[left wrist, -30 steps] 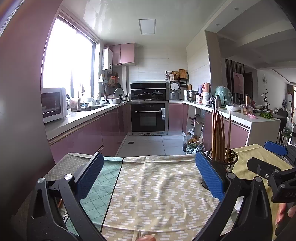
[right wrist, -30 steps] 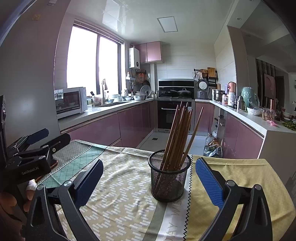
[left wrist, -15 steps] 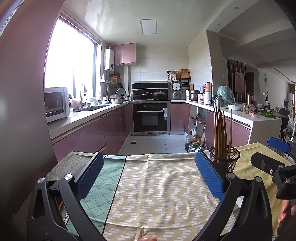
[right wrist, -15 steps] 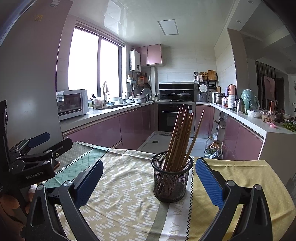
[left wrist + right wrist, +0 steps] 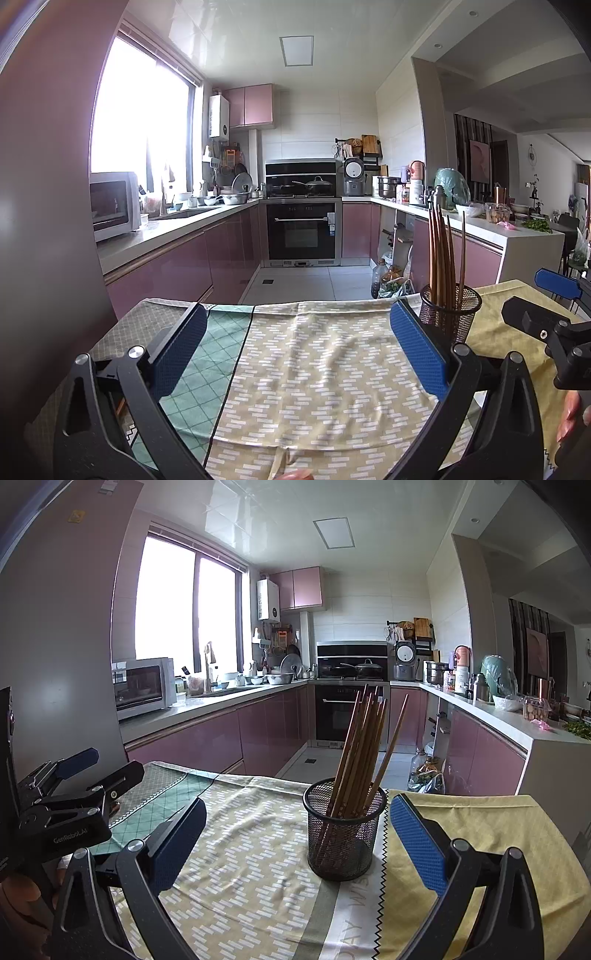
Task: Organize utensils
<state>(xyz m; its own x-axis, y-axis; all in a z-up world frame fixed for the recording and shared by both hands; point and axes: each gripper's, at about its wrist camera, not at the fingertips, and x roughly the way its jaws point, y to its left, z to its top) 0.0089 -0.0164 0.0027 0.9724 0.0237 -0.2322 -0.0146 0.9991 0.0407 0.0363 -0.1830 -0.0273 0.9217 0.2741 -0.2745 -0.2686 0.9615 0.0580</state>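
Note:
A black mesh cup stands on the cloth-covered table and holds several brown wooden chopsticks upright. In the left wrist view the cup stands just beyond the right finger. My right gripper is open and empty, its blue pads either side of the cup and a little nearer than it. My left gripper is open and empty over the patterned cloth, left of the cup. Each gripper shows at the edge of the other's view.
The table carries a yellow-patterned cloth, a green checked cloth on the left and a plain yellow cloth on the right. Beyond the far table edge lies the kitchen floor, with pink cabinets and an oven.
Both grippers have tilted up and drawn back slightly, so the cup sits a little lower and farther in each view. Both stay open and empty.

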